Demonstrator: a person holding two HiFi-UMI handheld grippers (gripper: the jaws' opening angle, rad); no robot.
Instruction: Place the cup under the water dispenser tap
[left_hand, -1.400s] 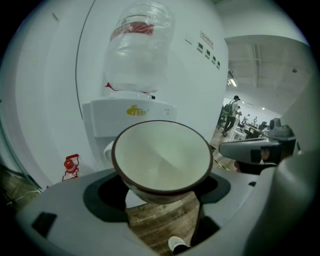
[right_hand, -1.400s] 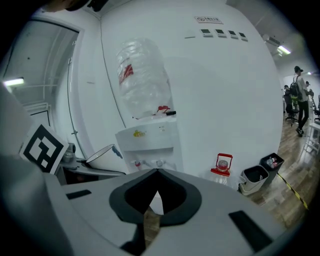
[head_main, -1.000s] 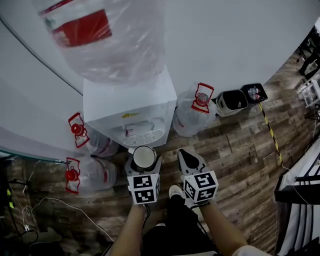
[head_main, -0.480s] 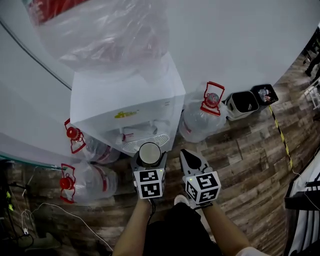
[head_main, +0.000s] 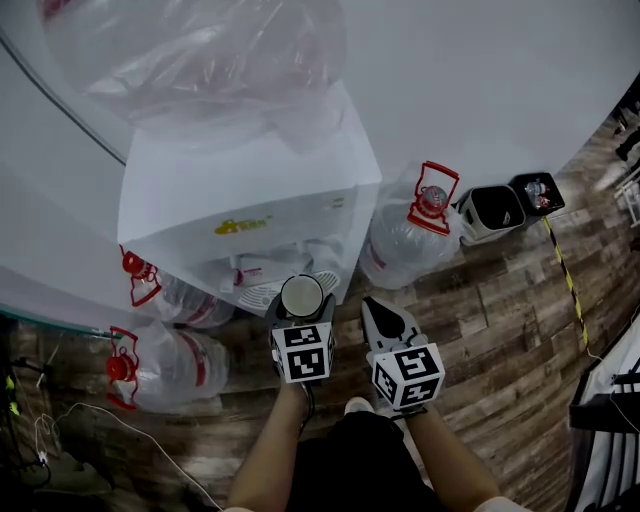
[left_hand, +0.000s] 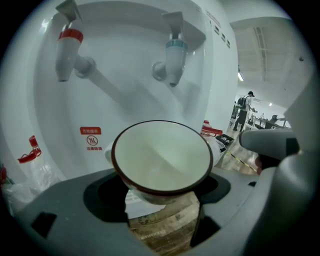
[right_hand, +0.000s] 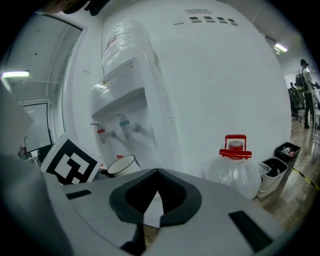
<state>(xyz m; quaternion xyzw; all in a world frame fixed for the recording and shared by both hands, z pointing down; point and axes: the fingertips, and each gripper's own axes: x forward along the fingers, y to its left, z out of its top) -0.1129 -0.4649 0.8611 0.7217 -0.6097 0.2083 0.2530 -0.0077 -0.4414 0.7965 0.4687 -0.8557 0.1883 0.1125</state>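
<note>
A white cup with a dark red rim (left_hand: 160, 157) sits between the jaws of my left gripper (left_hand: 161, 186), which is shut on its body. The cup is empty and tilts slightly toward the camera. It hangs in front of and below the dispenser's red tap (left_hand: 67, 47) and blue tap (left_hand: 172, 57), nearer the blue one. In the head view the cup (head_main: 301, 292) is at the front edge of the white water dispenser (head_main: 250, 205), by its drip grille. My right gripper (head_main: 380, 308) hangs just right of it, shut and holding nothing (right_hand: 157, 174).
Large water jugs with red caps lie on the wooden floor: one right of the dispenser (head_main: 415, 235), two at its left (head_main: 165, 355). Two small bins (head_main: 510, 205) stand by the wall further right. Cables (head_main: 60, 430) trail at lower left. A person stands far off (left_hand: 245, 107).
The left gripper has carried the cup forward, closer under the dispenser's front. The right gripper has kept alongside, still shut. The dispenser now looms larger in the head view.
</note>
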